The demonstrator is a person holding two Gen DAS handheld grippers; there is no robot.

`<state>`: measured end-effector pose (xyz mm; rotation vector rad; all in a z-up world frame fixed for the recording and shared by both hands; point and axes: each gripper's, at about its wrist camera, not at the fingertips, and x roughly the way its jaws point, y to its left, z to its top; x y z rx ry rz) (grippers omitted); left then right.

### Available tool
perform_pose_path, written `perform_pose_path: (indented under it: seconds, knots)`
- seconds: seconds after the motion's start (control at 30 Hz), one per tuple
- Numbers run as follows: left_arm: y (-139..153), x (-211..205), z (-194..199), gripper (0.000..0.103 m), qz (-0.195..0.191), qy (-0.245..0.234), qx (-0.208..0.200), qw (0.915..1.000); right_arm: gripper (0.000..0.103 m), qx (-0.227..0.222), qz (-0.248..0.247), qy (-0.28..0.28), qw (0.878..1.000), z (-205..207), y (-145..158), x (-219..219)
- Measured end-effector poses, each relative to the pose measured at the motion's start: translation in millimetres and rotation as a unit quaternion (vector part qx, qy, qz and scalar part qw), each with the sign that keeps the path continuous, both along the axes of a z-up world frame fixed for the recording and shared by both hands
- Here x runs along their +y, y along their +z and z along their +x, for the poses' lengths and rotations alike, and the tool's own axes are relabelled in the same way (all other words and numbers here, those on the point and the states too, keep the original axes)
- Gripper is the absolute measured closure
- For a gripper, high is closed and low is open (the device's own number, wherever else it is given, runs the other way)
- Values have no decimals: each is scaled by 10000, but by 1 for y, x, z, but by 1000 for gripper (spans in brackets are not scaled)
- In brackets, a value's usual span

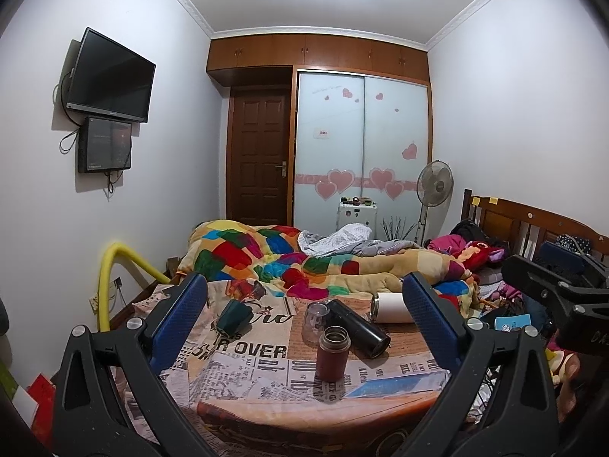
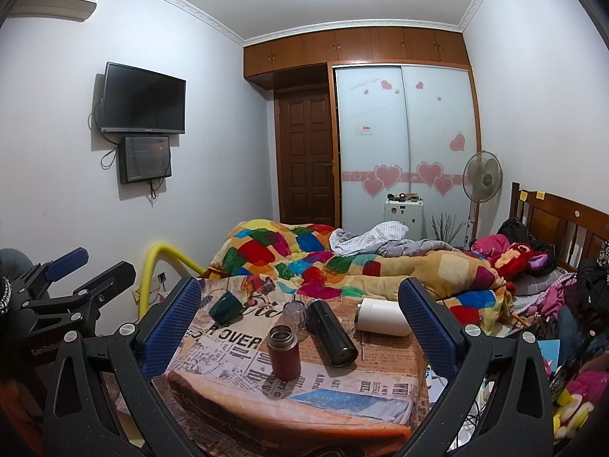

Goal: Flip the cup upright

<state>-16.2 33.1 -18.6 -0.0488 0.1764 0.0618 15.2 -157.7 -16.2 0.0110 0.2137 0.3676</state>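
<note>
Several cups sit on a small table with a newspaper-print cloth (image 1: 243, 369) (image 2: 228, 365). A brown flask (image 1: 332, 354) (image 2: 283, 352) stands upright near the front. A black flask (image 1: 357, 327) (image 2: 332, 333), a white cup (image 1: 392, 307) (image 2: 382, 316) and a dark green cup (image 1: 235, 317) (image 2: 225, 307) lie on their sides. A clear glass (image 1: 314, 321) (image 2: 294, 314) stands mouth down. My left gripper (image 1: 304, 327) and right gripper (image 2: 300, 323) are both open and empty, held back from the table.
Behind the table is a bed with a colourful blanket (image 1: 304, 262) (image 2: 342, 266). A yellow padded rail (image 1: 110, 278) (image 2: 160, 266) stands at the left. Clothes and toys (image 2: 533, 266) pile up at the right. The left gripper also shows in the right wrist view (image 2: 76, 278).
</note>
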Motion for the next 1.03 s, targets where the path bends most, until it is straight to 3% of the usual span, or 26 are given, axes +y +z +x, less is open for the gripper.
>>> perform_pose_path:
  seconds: [1.03]
  knots:
    - [0, 6, 3, 0, -64, -83, 49, 9999, 0, 141, -1, 29, 9999, 9, -8, 3]
